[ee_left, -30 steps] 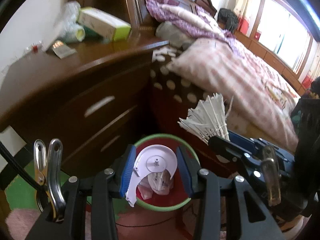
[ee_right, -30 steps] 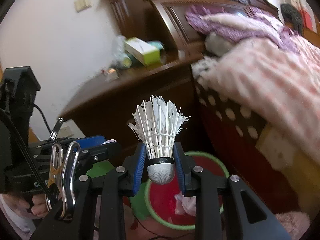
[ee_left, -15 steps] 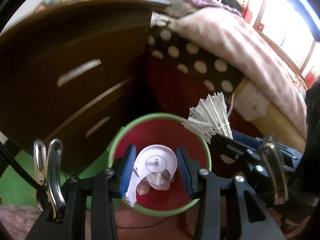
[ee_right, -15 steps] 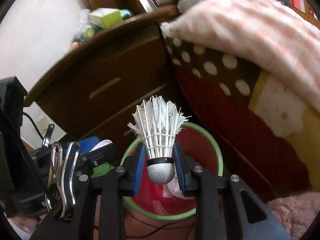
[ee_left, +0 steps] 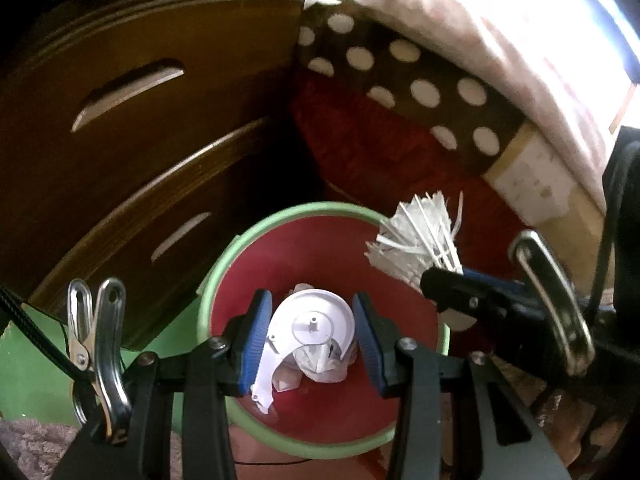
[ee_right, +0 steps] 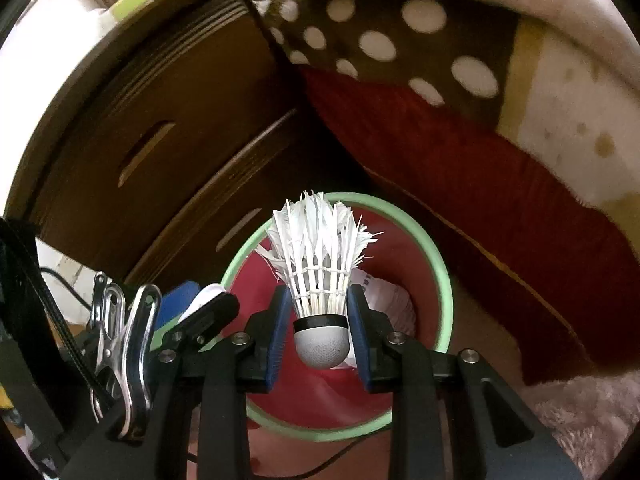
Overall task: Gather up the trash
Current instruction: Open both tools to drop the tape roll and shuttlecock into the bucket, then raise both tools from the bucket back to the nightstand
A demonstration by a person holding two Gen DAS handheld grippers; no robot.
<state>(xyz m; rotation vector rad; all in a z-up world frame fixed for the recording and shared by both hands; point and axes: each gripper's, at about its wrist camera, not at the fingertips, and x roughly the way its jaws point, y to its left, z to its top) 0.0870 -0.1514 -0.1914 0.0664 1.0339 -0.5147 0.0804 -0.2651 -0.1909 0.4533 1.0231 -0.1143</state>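
Note:
A red bin with a green rim (ee_left: 280,220) (ee_right: 440,272) stands on the floor between the nightstand and the bed, with crumpled white paper (ee_left: 324,368) (ee_right: 388,300) in its bottom. My left gripper (ee_left: 310,344) is shut on a broken white plastic disc (ee_left: 312,328), held right over the bin's mouth. My right gripper (ee_right: 318,322) is shut on a white feather shuttlecock (ee_right: 316,264), cork toward the camera, also above the bin. In the left wrist view the shuttlecock (ee_left: 416,240) and the right gripper show at the bin's right rim.
A dark wooden nightstand (ee_left: 140,120) (ee_right: 132,128) with two drawers stands left of the bin. The bed with a spotted brown sheet (ee_left: 400,72) (ee_right: 380,40) and a red side (ee_right: 460,168) rises on the right. A fluffy pink rug (ee_right: 592,420) and a green mat (ee_left: 24,368) lie on the floor.
Both grippers have sunk toward the bin, which now looks larger and sits right under them. The nightstand top has slid out of view. Both still hold their pieces.

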